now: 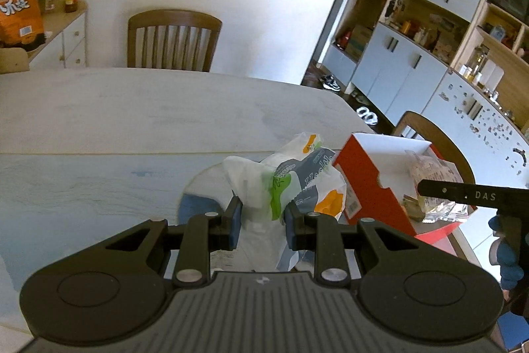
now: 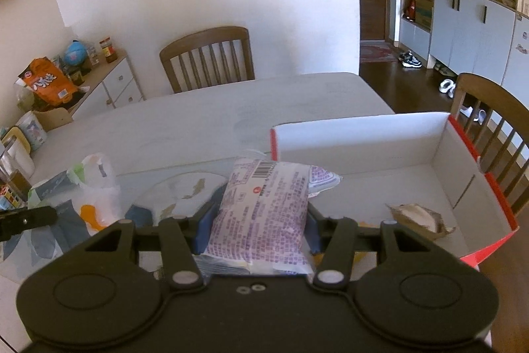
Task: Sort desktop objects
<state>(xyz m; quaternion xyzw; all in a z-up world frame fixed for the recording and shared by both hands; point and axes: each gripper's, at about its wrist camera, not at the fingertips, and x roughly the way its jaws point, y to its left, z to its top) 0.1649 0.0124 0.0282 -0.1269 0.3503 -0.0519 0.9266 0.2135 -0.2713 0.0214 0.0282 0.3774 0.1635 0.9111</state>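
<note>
My left gripper (image 1: pixel 261 217) is shut on a white plastic packet with green, orange and grey print (image 1: pixel 291 184), held above the table. The packet also shows in the right wrist view (image 2: pixel 89 191). My right gripper (image 2: pixel 256 220) is shut on a white packet with purple print (image 2: pixel 264 214), held at the near left edge of a red cardboard box with a white inside (image 2: pixel 456 161). In the left wrist view the box (image 1: pixel 363 187) stands right of the left gripper, with the right gripper's finger (image 1: pixel 463 192) over it. A crumpled brown wrapper (image 2: pixel 420 217) lies in the box.
A round blue and white mat (image 1: pixel 198 204) lies on the pale table (image 1: pixel 132 121). Wooden chairs (image 1: pixel 173 40) stand at the far side and at the right (image 2: pixel 489 108). Jars and a cube (image 2: pixel 10 200) crowd the table's left edge. A cabinet (image 2: pixel 109 81) stands far left.
</note>
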